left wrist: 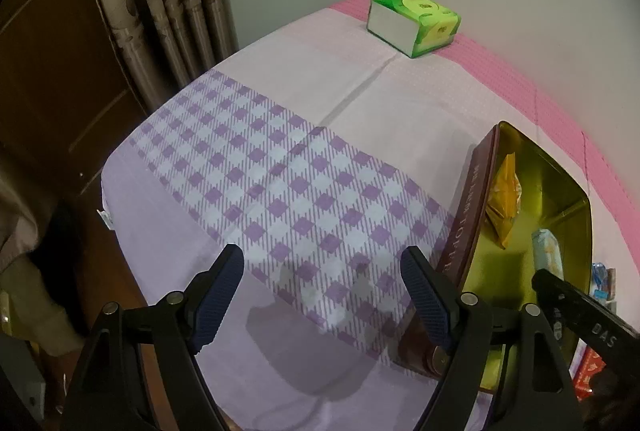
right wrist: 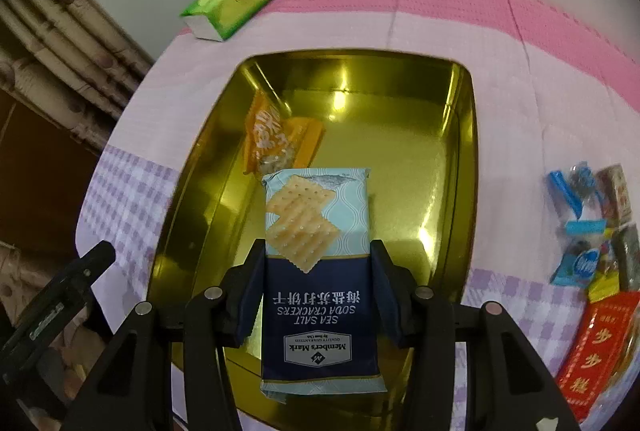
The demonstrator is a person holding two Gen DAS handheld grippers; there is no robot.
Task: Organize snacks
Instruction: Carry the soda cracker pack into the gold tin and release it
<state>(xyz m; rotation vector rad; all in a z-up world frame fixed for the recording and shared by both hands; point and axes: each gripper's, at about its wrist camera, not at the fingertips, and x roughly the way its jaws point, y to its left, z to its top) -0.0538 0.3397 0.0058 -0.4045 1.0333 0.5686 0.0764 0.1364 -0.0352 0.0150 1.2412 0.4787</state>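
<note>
Both views are being lit dimly from overhead, with colours rendered muted. Bright glare is being thrown off the gold tin (right wrist: 466, 151) floor and walls. Soft gripper shadows are being cast on the checked tablecloth (left wrist: 280, 191). Straight edges are being bent by fisheye distortion, the corners are being blacked out, and the snack pile (right wrist: 596, 231) is being smeared by blur.

The left tongs (left wrist: 322, 287) are matte black plastic arms ending in dark blue ribbed pads (left wrist: 224, 295), pinned with round silver rivets. The right tongs (right wrist: 318, 289) match them, and one arm bears white lettering reading "DAS".
</note>
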